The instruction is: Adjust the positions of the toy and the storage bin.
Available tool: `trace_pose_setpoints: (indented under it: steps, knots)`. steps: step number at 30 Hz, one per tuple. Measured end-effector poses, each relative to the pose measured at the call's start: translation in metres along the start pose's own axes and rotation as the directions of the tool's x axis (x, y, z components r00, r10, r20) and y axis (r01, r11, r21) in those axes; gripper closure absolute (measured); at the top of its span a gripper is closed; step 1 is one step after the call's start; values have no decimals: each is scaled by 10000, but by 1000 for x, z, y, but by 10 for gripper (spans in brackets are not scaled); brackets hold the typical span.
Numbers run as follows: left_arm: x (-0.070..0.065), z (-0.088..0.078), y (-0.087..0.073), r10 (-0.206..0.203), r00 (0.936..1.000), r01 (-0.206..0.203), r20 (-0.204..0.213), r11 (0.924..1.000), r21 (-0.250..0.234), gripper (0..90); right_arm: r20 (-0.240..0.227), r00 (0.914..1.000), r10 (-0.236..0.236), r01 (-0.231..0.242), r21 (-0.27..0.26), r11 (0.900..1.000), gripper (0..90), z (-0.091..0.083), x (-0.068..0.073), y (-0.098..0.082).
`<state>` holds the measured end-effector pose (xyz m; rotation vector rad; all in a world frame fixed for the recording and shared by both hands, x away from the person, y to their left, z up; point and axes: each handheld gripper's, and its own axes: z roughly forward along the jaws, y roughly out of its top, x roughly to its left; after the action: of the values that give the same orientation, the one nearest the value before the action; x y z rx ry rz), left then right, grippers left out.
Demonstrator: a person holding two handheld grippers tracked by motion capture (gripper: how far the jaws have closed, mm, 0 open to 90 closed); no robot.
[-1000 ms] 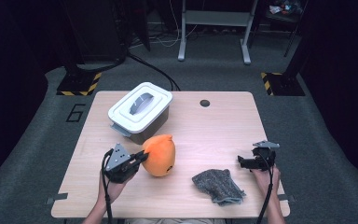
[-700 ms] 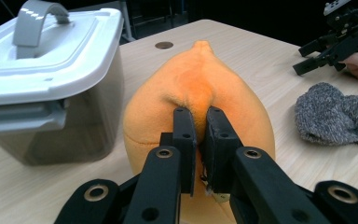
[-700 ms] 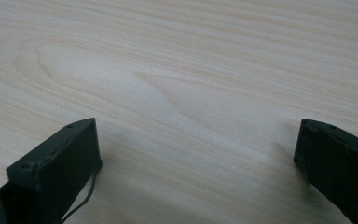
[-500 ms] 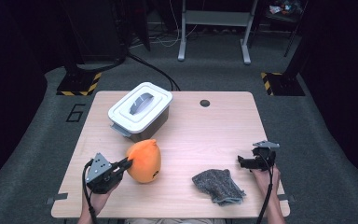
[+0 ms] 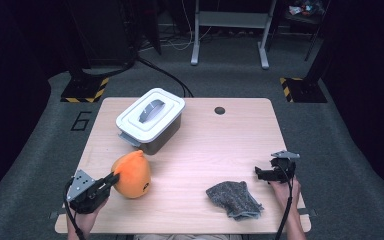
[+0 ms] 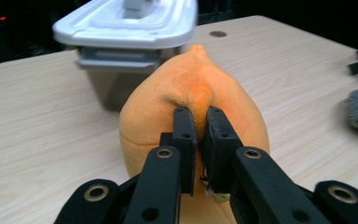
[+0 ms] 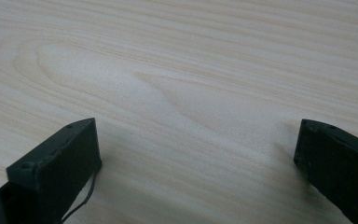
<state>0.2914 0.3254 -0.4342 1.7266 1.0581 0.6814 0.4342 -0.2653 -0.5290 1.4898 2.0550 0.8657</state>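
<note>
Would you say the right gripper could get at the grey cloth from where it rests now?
Probably yes. The right gripper sits with its jaws wide open and nothing between them, just beside the grey cloth on the table. Nothing lies between the two, so a short move toward the person's side should reach it.

An orange plush toy (image 5: 132, 174), a white-lidded grey box (image 5: 151, 119), a speckled grey cloth (image 5: 233, 199), a pale woodgrain table (image 5: 220, 145).

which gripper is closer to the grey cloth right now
Right. The right gripper sits open on the table just right of the grey cloth; the left gripper is across the table, pinching the orange plush toy.
</note>
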Motion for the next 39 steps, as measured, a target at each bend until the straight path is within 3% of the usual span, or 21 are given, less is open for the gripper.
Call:
trace_pose_setpoints:
  steps: [5, 8, 9, 10, 11, 13, 14, 15, 17, 18, 20, 21, 22, 24, 25, 27, 32, 35, 39]
  knots:
    - [16, -2, -7, -443, 9977, 451, -509, 9989, 146, 844, 3, 10000, -2, 2, 0, 10000, 0, 0, 0, 0]
    - [34, -2, -15, -1195, 9887, 1214, -902, 9925, 166, 842, 5, 10000, 2, -2, -4, 10000, 0, 0, 0, 0]
    - [34, -2, -15, -1195, 9887, 1214, -902, 9925, 166, 840, 5, 10000, 2, -2, -4, 10000, 0, 0, 0, 0]
    - [43, 1, -18, -1384, 9819, 1424, -1291, 9895, 226, 836, 7, 10000, 0, 0, -5, 10000, 0, 0, 0, 0]
    - [43, 1, -18, -1384, 9819, 1424, -1291, 9895, 226, 831, 7, 10000, 0, 0, -5, 10000, 0, 0, 0, 0]
    - [56, 6, -21, -1607, 9683, 1724, -1911, 9839, 466, 801, 9, 10000, 2, -2, -5, 10000, 0, 0, 0, 0]
    - [56, 6, -21, -1607, 9683, 1724, -1911, 9839, 466, 782, 9, 10000, 2, -2, -6, 10000, 0, 0, 0, 0]
    - [63, 11, -23, -1511, 9586, 1703, -2412, 9835, 604, 763, 11, 10000, 5, -5, -4, 10000, 0, 0, 0, 0]
    - [69, 16, -22, -1306, 9497, 1598, -2846, 9838, 816, 707, 14, 10000, 5, -5, -5, 10000, 0, 0, 0, 0]
    - [69, 16, -22, -1306, 9497, 1598, -2846, 9838, 816, 668, 14, 10000, 5, -5, -5, 10000, 0, 0, 0, 0]
    - [74, 21, -22, -1127, 9389, 1502, -3252, 9843, 925, 642, 16, 10000, 6, -5, -4, 10000, 0, 0, 0, 0]
    - [78, 22, -21, -917, 9383, 1400, -3333, 9824, 1239, 581, 16, 10000, 12, -12, -3, 10000, 0, 0, 0, 0]
    - [80, 23, -20, -864, 9342, 1382, -3460, 9821, 1279, 581, 16, 10000, 12, -12, -3, 10000, 0, 0, 0, 0]
    - [85, 23, -17, -1050, 9331, 1521, -3440, 9819, 1130, 504, 17, 10000, 10, -10, -5, 10000, 0, 0, 0, 0]
    - [86, 21, -15, -1075, 9374, 1546, -3312, 9808, 1192, 494, 17, 10000, 13, -13, -4, 10000, 0, 0, 0, 0]
    - [86, 19, -11, -1060, 9393, 1497, -3262, 9824, 1119, 462, 17, 10000, 10, -10, -4, 10000, 0, 0, 0, 0]
    - [84, 19, -7, -1223, 9454, 1571, -3021, 9831, 937, 432, 19, 10000, 16, -16, -1, 10000, 0, 0, 0, 0]
    - [83, 25, -8, -1223, 9567, 1585, -2640, 9800, 1204, 431, 20, 10000, 15, -15, -2, 10000, 0, 0, 0, 0]
    - [81, 26, -4, -1136, 9604, 1473, -2545, 9821, 1174, 420, 19, 10000, 20, -20, 1, 10000, 0, 0, 0, 0]
